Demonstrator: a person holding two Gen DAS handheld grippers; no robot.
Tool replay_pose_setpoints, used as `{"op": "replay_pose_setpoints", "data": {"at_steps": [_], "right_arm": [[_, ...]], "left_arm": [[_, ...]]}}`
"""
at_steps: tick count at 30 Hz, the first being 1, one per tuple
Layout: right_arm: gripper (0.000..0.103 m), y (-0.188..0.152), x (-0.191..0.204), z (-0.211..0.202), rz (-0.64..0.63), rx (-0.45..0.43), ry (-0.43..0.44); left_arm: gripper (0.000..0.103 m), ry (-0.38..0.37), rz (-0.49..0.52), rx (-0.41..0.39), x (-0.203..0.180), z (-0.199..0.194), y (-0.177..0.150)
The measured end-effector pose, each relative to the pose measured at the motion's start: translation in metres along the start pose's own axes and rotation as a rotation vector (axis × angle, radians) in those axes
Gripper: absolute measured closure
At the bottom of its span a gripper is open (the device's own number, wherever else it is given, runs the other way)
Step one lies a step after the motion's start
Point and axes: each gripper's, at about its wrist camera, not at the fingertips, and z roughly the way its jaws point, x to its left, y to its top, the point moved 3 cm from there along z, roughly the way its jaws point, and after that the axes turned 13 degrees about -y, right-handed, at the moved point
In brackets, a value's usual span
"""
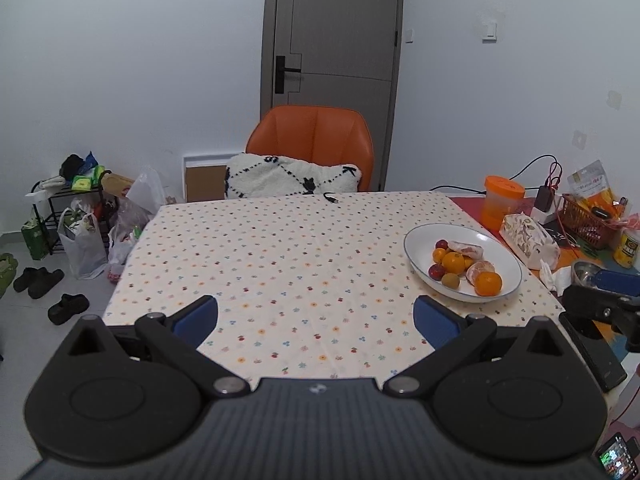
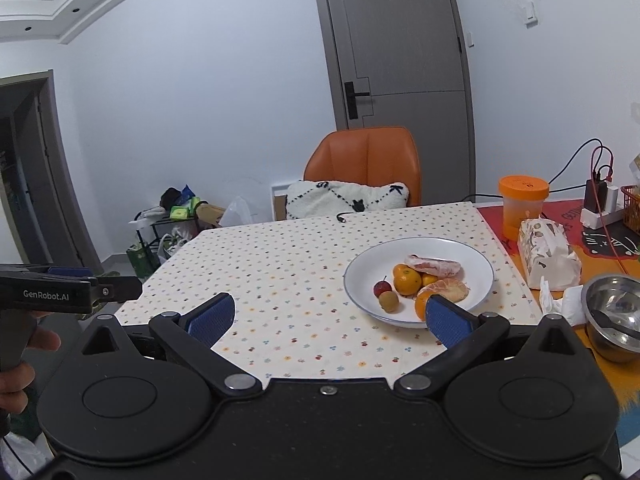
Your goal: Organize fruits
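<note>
Holding both grippers, left [image 1: 316, 320] and right [image 2: 332, 320], spread apart and empty above the dotted tablecloth [image 1: 280, 248], I see the fruits piled together in the white plate [image 2: 360, 276]; I cannot tell if sorting remains. Any pick needs gentle squeezing. Lettering reads "GenRobot.AI".

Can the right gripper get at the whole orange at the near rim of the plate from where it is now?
Probably yes. The right gripper is open, and the orange sits just past its right fingertip at the near edge of the white plate. Only bare tablecloth lies between.
</note>
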Motion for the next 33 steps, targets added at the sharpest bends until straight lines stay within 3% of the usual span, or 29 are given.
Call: {"op": "replay_pose_setpoints", "data": {"at_steps": [33], "right_arm": [[0.0, -0.004, 0.01, -0.013, -0.002, 0.002, 0.042]], "left_arm": [[0.0, -0.018, 0.02, -0.028, -0.005, -0.02, -0.006]]}}
